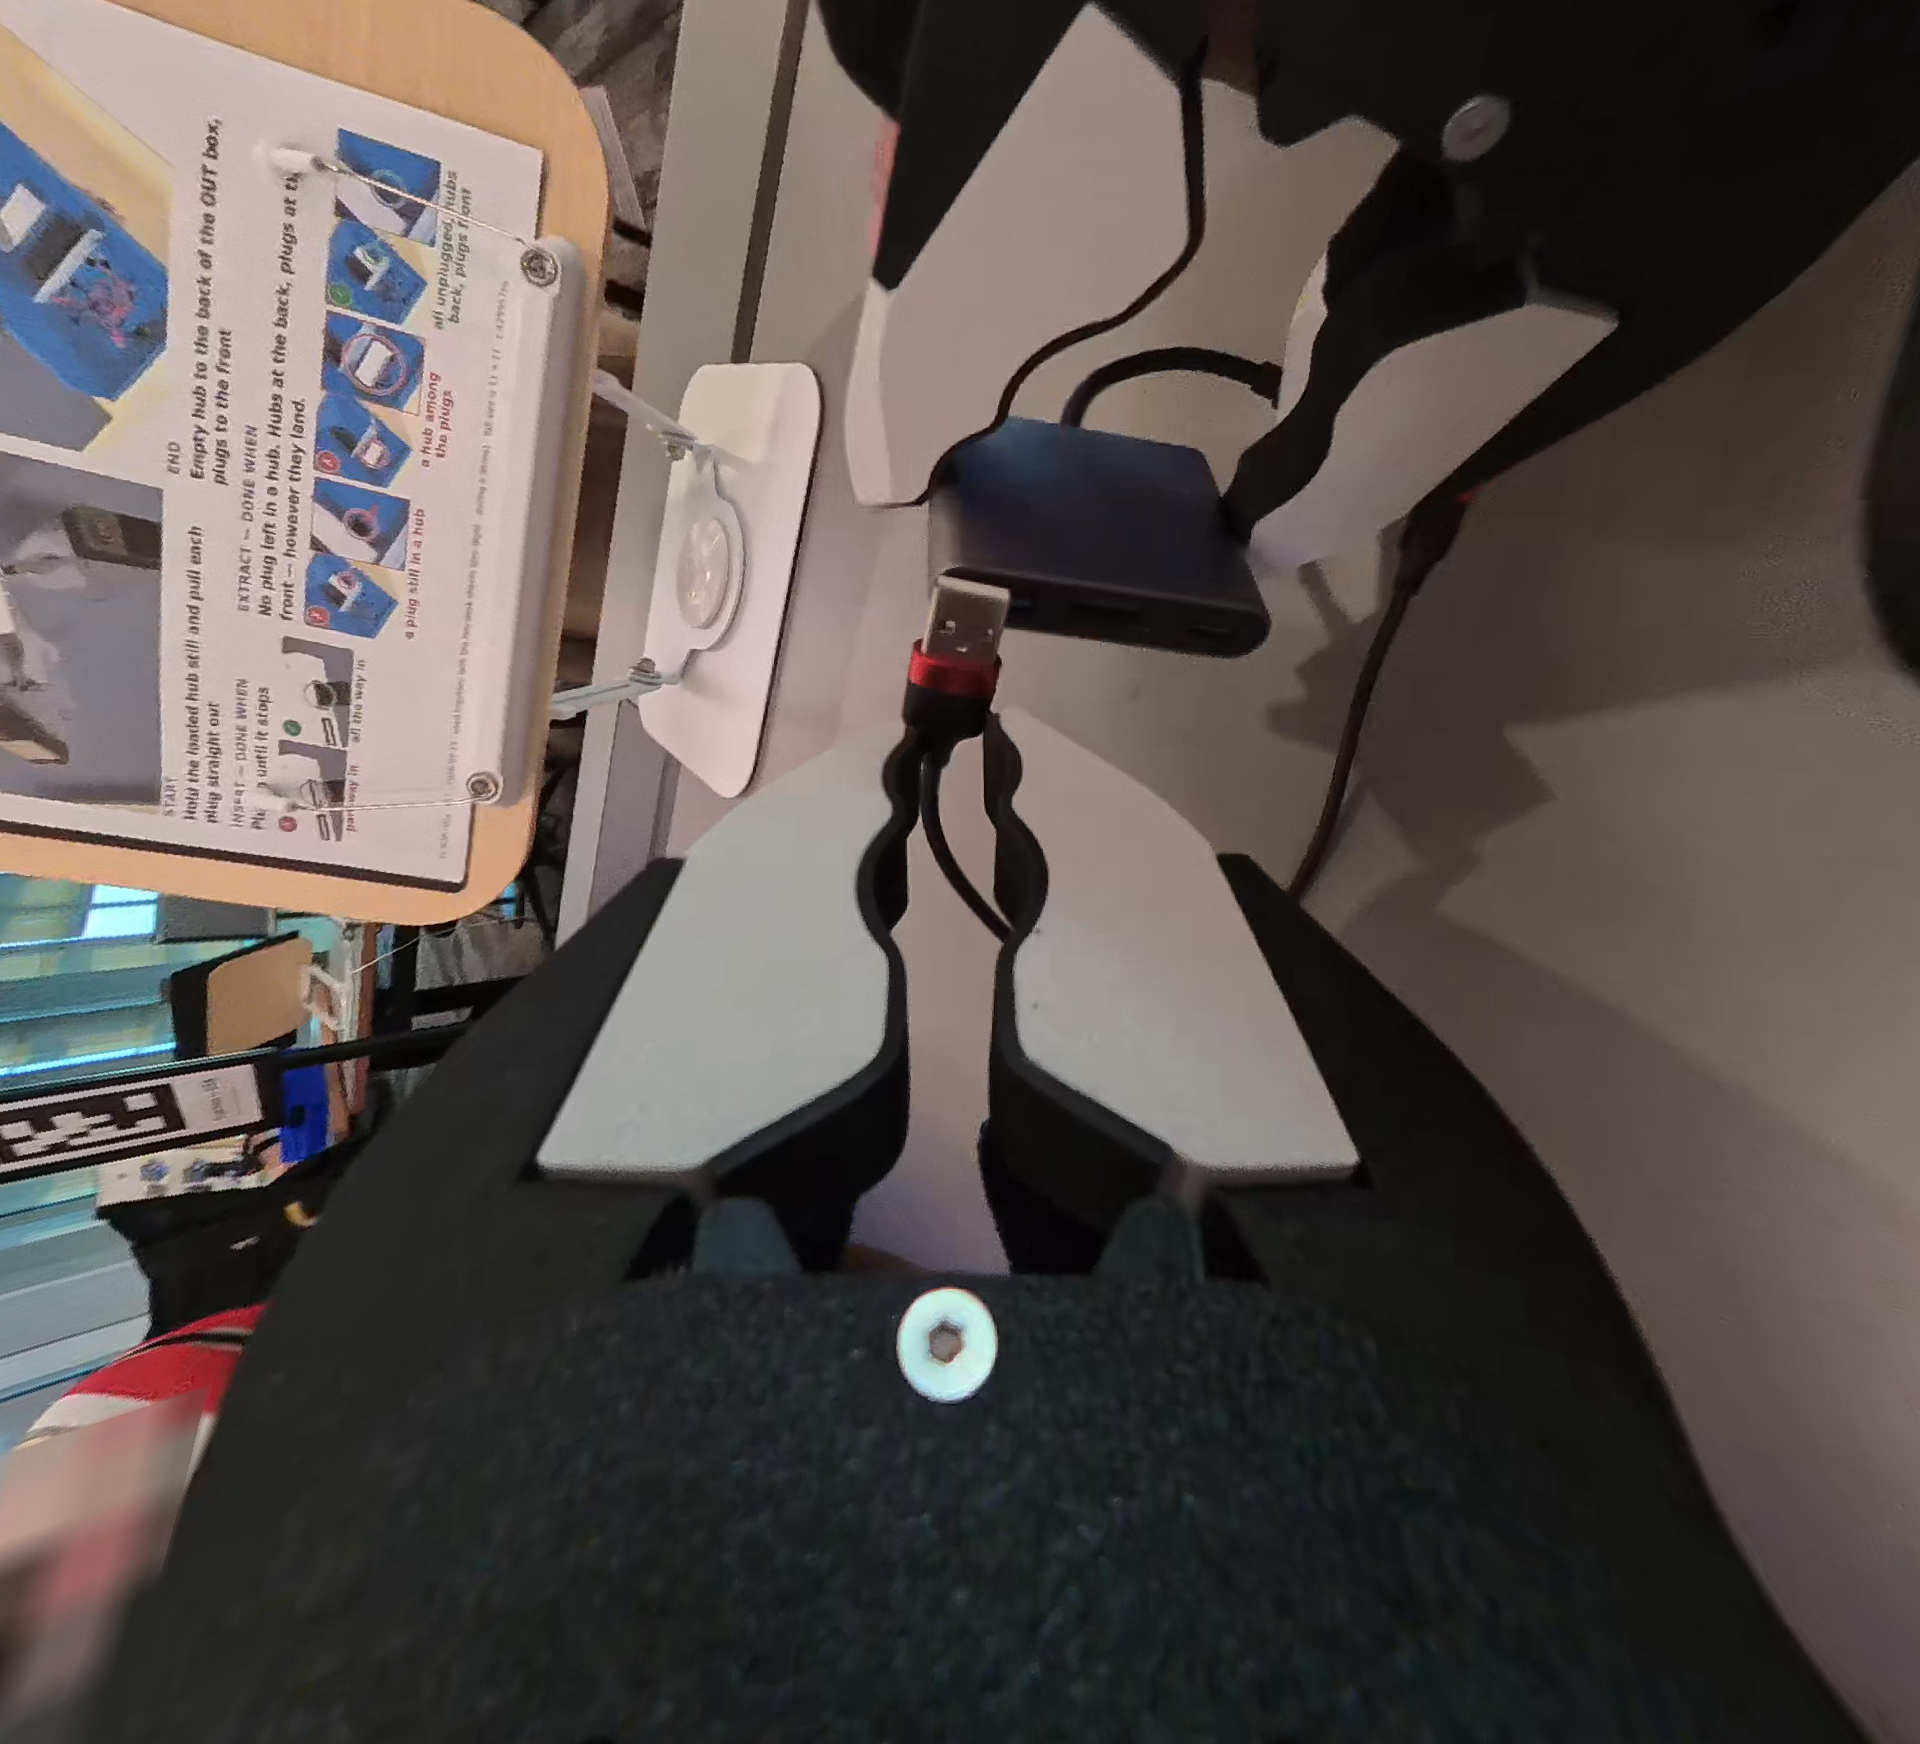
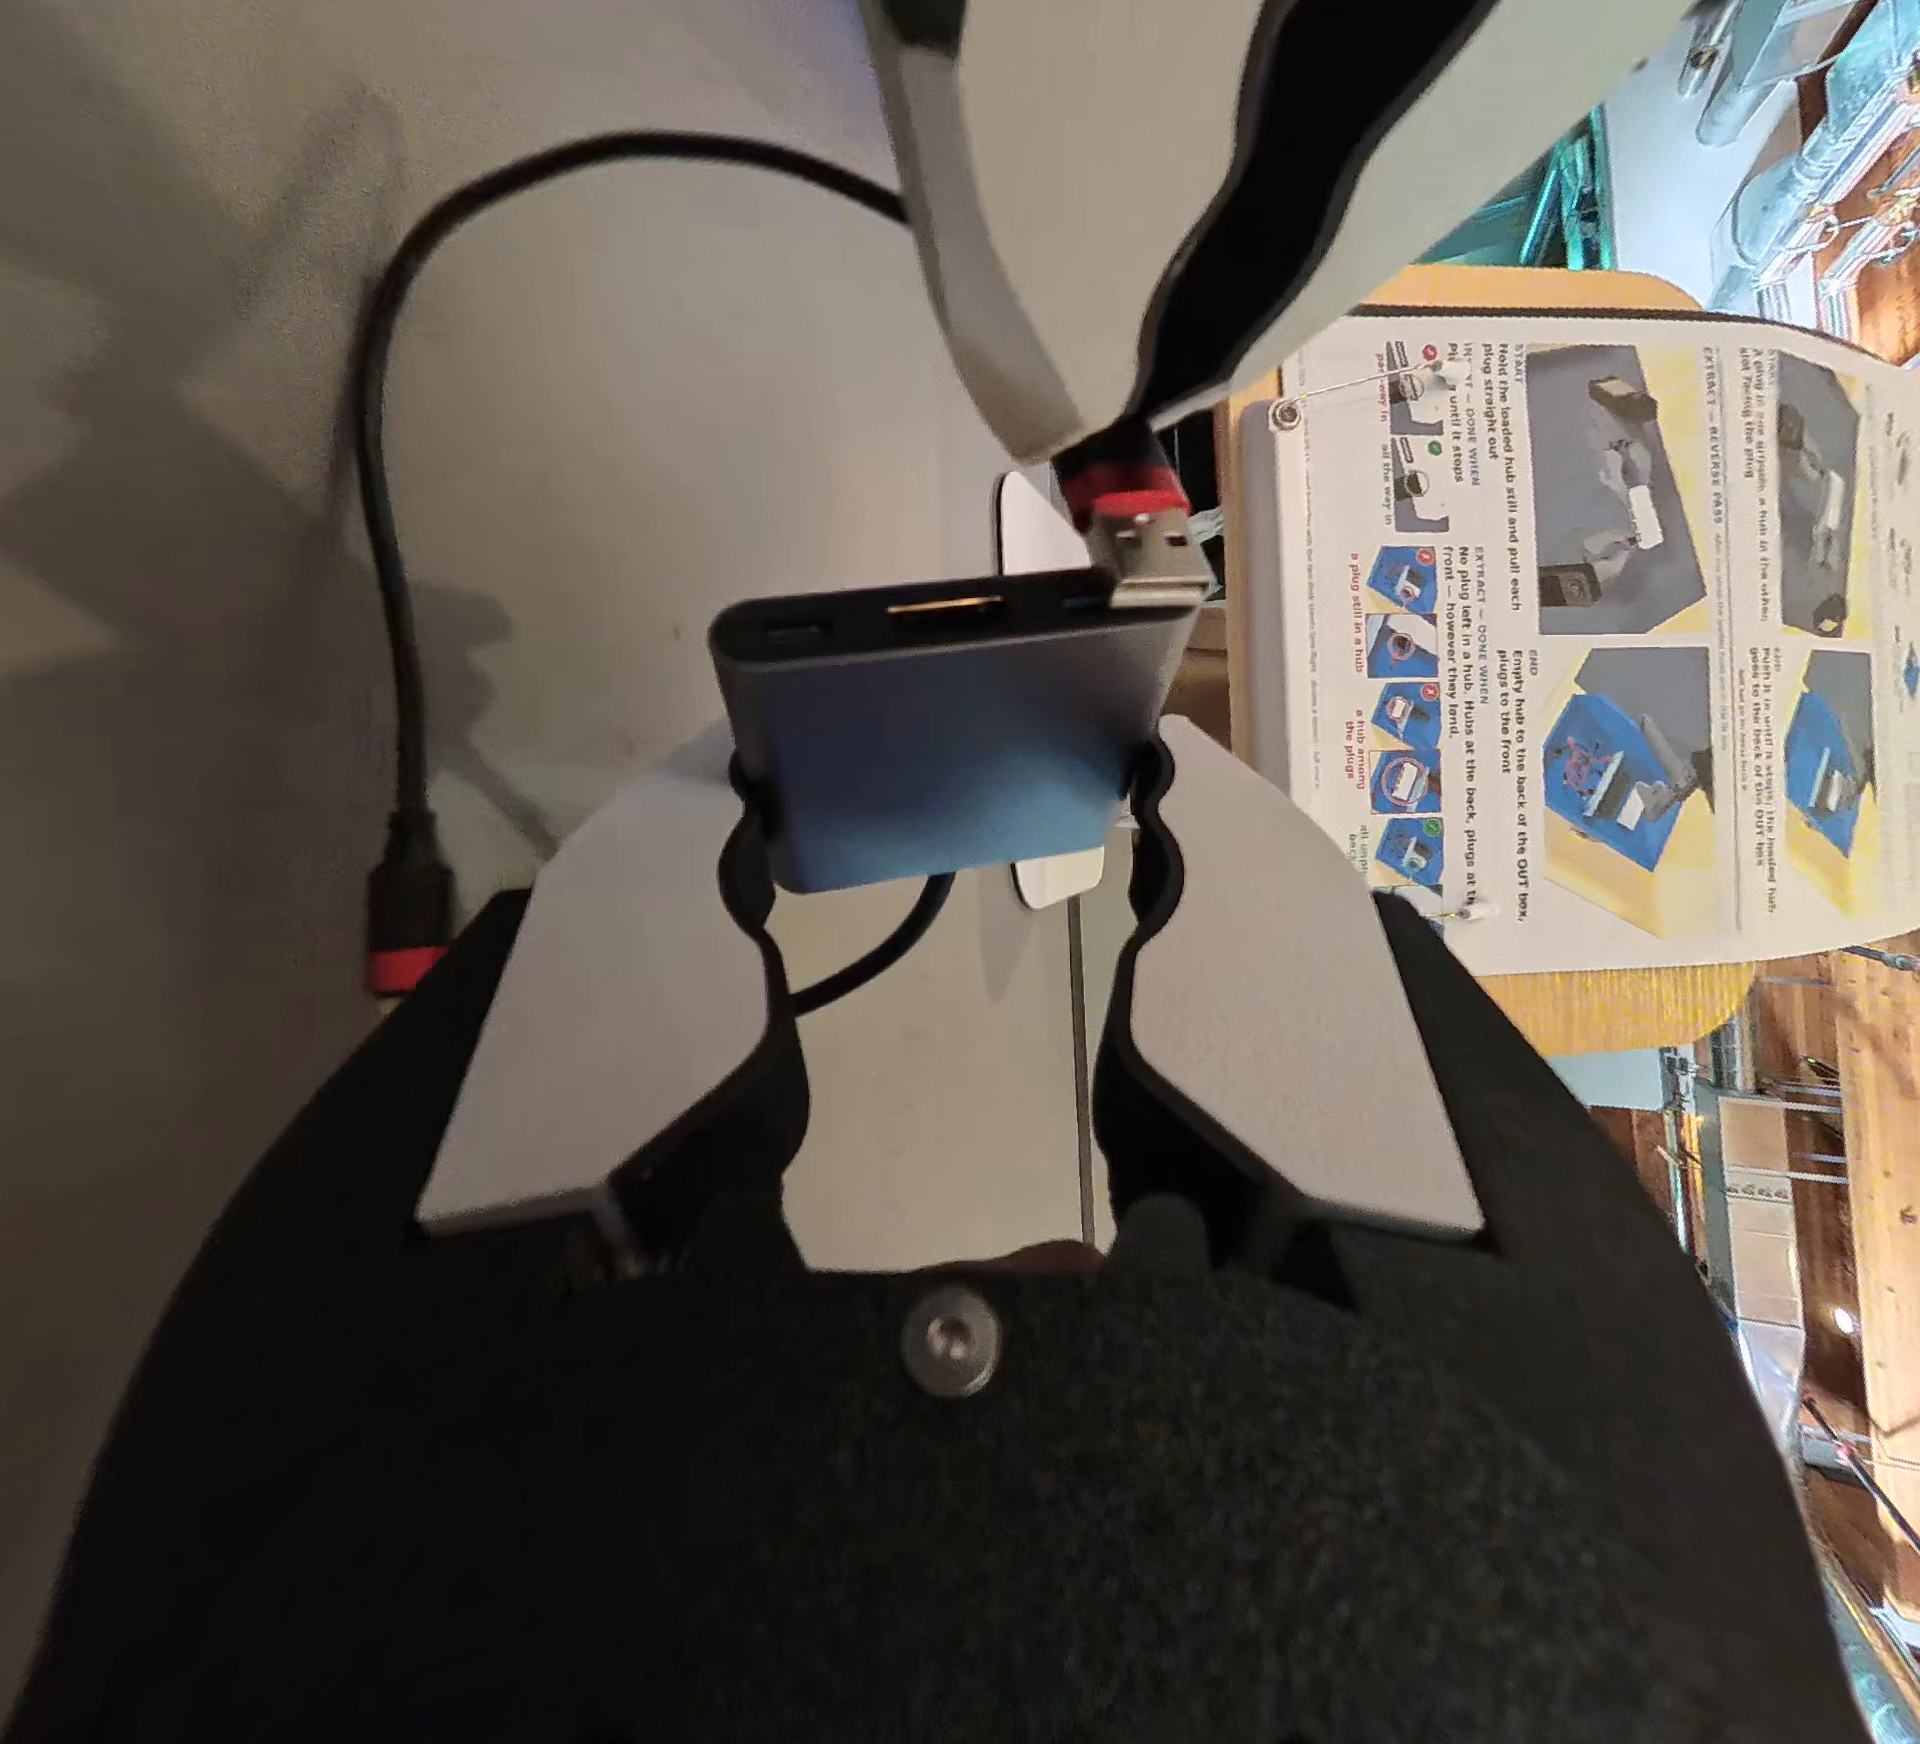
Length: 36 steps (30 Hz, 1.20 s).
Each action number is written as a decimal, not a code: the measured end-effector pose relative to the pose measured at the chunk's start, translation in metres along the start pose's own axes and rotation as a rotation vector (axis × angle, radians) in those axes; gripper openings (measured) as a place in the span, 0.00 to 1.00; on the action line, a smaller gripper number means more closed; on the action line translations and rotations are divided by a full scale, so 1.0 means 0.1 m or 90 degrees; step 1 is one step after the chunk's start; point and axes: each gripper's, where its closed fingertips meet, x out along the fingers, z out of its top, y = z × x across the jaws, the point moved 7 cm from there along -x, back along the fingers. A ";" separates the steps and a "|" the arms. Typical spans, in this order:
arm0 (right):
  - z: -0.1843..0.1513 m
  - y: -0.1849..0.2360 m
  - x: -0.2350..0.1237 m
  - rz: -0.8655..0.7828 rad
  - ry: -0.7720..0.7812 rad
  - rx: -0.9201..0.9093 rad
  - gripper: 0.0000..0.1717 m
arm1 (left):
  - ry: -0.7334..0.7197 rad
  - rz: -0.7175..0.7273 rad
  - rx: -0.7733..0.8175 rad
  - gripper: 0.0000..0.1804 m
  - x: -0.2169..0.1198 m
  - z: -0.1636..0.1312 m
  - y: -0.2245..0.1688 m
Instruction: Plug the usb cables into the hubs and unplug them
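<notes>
Two grippers meet mid-frame: the left gripper (image 1: 951,738) pinches the red-and-black USB plug (image 1: 964,629), whose tip sits just at the blue hub (image 2: 935,728) clamped in the right gripper (image 2: 940,795), so plugging in isn't done yet.

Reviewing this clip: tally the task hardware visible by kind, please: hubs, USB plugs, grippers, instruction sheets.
Hubs: 1, a dark blue-grey hub clamped in the right gripper
USB plugs: 2, a red-collared USB-A plug held by the left gripper, and a second red-collared plug lying on the table
Grippers: 2
Instruction sheets: 1
Total: 6
</notes>
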 end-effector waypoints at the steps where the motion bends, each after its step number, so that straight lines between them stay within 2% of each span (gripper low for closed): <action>1: -0.01 0.00 0.00 0.003 0.002 0.003 0.39 | -0.006 -0.001 -0.007 0.06 0.00 -0.02 0.01; 7: -0.14 0.00 0.04 0.043 0.039 0.029 0.39 | 0.009 -0.005 -0.075 0.06 0.04 -0.33 0.08; 10: -0.18 0.02 0.05 0.070 0.061 0.032 0.39 | -0.028 -0.060 -0.165 0.06 0.04 -0.48 0.06; 13: -0.20 0.09 0.07 0.145 0.096 0.055 0.39 | -0.038 -0.166 -0.236 0.06 0.12 -0.68 -0.04; 16: -0.24 0.17 0.08 0.205 0.155 0.026 0.39 | -0.010 -0.239 -0.260 0.06 0.24 -0.85 -0.17; 20: -0.25 0.23 0.05 0.283 0.187 0.049 0.39 | -0.017 -0.271 -0.282 0.06 0.32 -0.94 -0.27; 25: -0.26 0.24 0.04 0.313 0.160 0.088 0.39 | -0.084 -0.303 -0.367 0.22 0.12 -1.04 -0.21; 27: -0.26 0.24 0.04 0.313 0.154 0.091 0.39 | -0.116 -0.318 -0.415 0.22 0.09 -1.12 -0.18; 30: -0.27 0.23 0.04 0.311 0.148 0.091 0.39 | -0.108 -0.340 -0.450 0.22 0.21 -1.24 -0.21; 34: -0.29 0.23 0.04 0.313 0.139 0.103 0.39 | -0.048 -0.345 -0.408 0.22 0.37 -1.37 -0.36; 36: -0.30 0.22 0.04 0.313 0.137 0.107 0.39 | -0.063 -0.350 -0.406 0.08 0.36 -1.36 -0.37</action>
